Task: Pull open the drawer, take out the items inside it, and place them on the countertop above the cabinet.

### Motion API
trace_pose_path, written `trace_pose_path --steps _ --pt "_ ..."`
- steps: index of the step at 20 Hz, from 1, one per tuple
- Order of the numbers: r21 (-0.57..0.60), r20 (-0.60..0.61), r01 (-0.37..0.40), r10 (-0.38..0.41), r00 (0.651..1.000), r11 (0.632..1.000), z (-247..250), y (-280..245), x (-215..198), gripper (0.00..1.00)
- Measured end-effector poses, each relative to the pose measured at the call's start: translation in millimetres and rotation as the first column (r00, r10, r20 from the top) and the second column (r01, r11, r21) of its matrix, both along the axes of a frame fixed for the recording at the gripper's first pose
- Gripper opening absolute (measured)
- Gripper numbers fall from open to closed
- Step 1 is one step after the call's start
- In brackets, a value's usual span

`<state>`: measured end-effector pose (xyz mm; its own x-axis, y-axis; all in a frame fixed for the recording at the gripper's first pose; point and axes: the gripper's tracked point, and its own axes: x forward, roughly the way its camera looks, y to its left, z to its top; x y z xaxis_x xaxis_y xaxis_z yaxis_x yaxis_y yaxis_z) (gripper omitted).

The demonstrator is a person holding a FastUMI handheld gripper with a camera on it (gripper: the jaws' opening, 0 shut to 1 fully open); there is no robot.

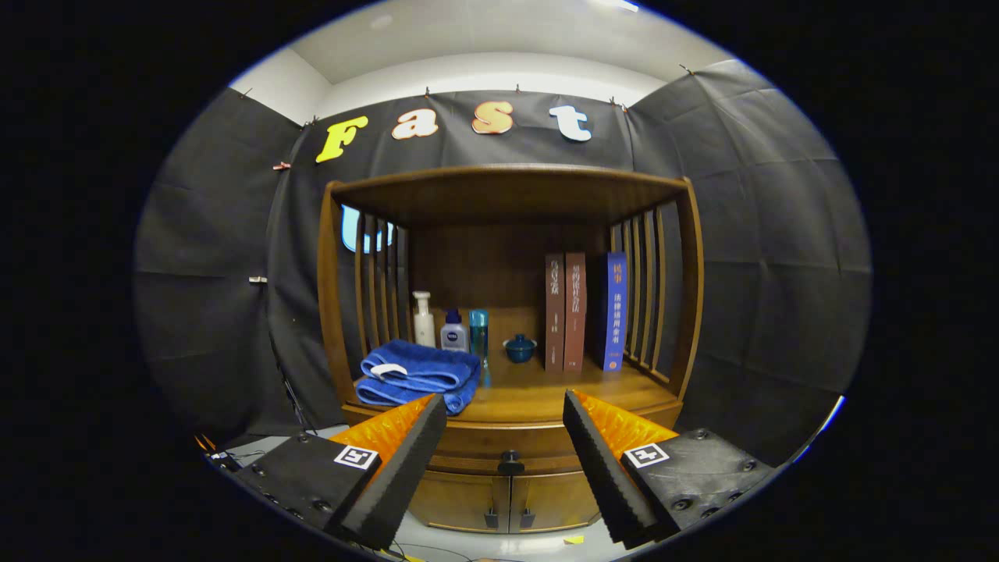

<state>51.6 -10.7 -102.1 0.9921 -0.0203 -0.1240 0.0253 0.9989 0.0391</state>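
Wooden cabinet (507,328) dead ahead, surface (538,394) carrying towel (419,375), bottles, books. Drawer knob (510,462) below surface, centred between fingers, beyond tips. Hand-held gripper (505,437) wide, empty. Drawer shut.

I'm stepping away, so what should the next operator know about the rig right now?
Gripper: open, holding nothing, short of the cabinet, lined up with the drawer knob.
Drawer: shut; its contents can't be seen.
Countertop: blue towel at front left; three bottles, a small lidded pot and three books stand behind. Free space at front right.
Done: nothing yet.
Left: grip the knob, pull the drawer open, lift out the items, set them on the countertop.
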Motion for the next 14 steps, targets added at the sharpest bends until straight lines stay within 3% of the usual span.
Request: trace_pose_path --steps 6,14 --pt "-0.001 -0.138 -0.001 0.001 0.99 1.0 -82 -1 36 0.99" --pt "-0.005 -0.242 0.003 -0.005 0.97 1.0 -154 -2 73 0.99"
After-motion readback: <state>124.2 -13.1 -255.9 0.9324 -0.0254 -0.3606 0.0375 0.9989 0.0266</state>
